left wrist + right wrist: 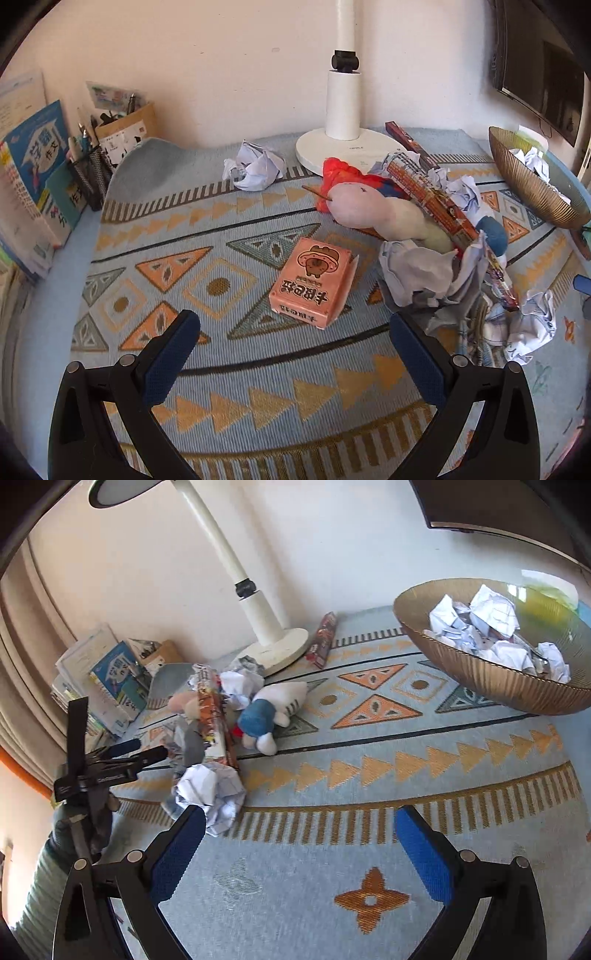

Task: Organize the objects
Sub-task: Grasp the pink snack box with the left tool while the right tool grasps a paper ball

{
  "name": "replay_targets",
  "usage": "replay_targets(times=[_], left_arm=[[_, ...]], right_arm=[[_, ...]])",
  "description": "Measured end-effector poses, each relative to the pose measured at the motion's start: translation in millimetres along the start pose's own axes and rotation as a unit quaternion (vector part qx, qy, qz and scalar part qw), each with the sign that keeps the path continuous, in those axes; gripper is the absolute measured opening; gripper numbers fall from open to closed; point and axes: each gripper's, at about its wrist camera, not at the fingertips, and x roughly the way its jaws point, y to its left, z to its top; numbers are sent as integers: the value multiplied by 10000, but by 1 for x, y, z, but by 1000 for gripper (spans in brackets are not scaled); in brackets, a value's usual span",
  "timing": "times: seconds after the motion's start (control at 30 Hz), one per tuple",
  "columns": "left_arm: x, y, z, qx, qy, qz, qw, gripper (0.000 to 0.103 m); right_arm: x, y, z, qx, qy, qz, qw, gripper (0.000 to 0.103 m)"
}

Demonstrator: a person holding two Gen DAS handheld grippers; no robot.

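Paper ball (212,794) lies on the rug (369,775), touching the left pad (177,853) of the right gripper (301,853), whose jaws stand wide apart, holding nothing. Left gripper (295,365) also gapes empty, with the pink box (310,282) just ahead. Bowl (480,679) of crumpled paper sits well apart.

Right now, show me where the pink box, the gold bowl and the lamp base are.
pink box (312,273): left wrist view, on its top face.
gold bowl (491,681): right wrist view, on its ribbed outer wall.
lamp base (325,149): left wrist view, on the flat white disc.
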Motion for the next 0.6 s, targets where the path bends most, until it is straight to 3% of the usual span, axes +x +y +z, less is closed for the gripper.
replay_targets(times=[0.1, 0.23, 0.3, 0.37, 0.4, 0.47, 0.53, 0.6], left_arm=[[16, 8, 3, -13, 98, -404, 9991, 102], [30, -2, 4, 185, 286, -420, 9985, 95], [32, -6, 6, 306, 300, -446, 9981, 95], [36, -7, 11, 377, 304, -424, 9979, 93], [38, -7, 13, 371, 316, -480, 9977, 87], [38, -4, 15, 313, 244, -599, 9974, 73], [34, -2, 14, 304, 142, -659, 9973, 40], [31, -1, 12, 288, 122, -751, 9967, 39]], right_arm=[[19, 33, 4, -276, 298, 88, 9991, 103], [45, 62, 6, -393, 449, 181, 9981, 103], [60, 68, 9, -427, 487, 38, 9979, 96], [72, 72, 8, -485, 593, -44, 9971, 63], [77, 72, 7, -480, 652, -64, 9967, 56], [75, 71, 4, -455, 532, -42, 9975, 55], [64, 69, 2, -450, 333, -75, 9984, 55], [49, 62, 1, -383, 170, -45, 9991, 55]])
